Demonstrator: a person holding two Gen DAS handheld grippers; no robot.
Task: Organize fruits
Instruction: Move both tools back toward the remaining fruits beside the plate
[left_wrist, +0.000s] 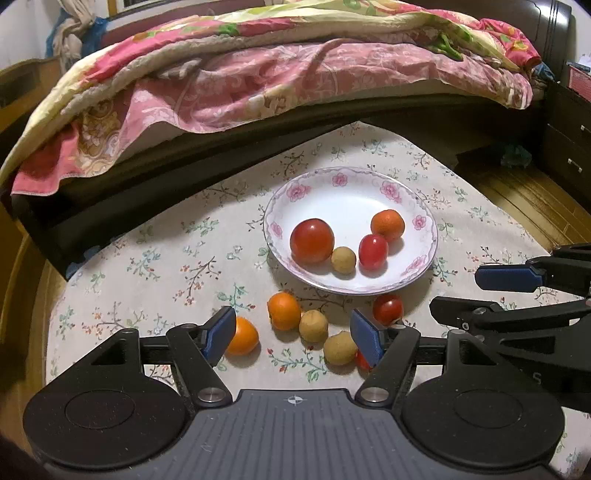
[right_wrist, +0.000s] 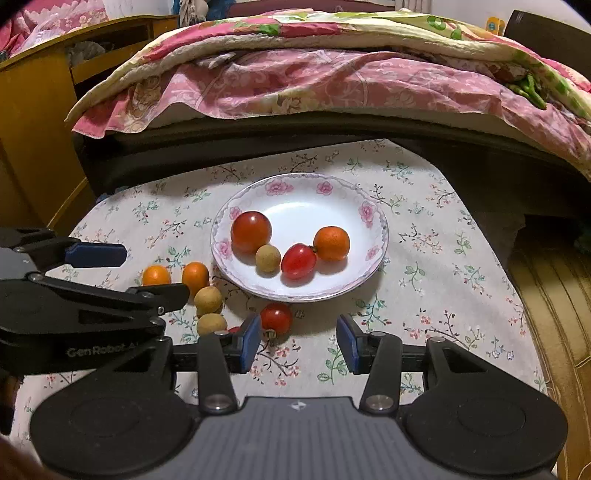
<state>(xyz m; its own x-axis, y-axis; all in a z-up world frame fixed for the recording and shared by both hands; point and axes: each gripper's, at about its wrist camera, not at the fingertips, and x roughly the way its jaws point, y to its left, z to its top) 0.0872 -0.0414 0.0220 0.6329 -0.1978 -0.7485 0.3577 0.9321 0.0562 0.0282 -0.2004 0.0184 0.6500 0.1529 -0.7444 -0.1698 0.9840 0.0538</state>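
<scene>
Both grippers, left (left_wrist: 293, 338) and right (right_wrist: 295, 341), hover spread and empty before the plate (left_wrist: 424, 218); the soft, bruisable tomato (right_wrist: 276, 318) suits a gentle mid-body pinch.

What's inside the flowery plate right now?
Four fruits lie in the plate: a big red tomato, a small tan longan, an oval red tomato and a small orange. Nothing covers them; only the plate's white surface beneath them is hidden.

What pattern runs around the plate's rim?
Pink flowers on the white plate, clearest in the right wrist view.
</scene>
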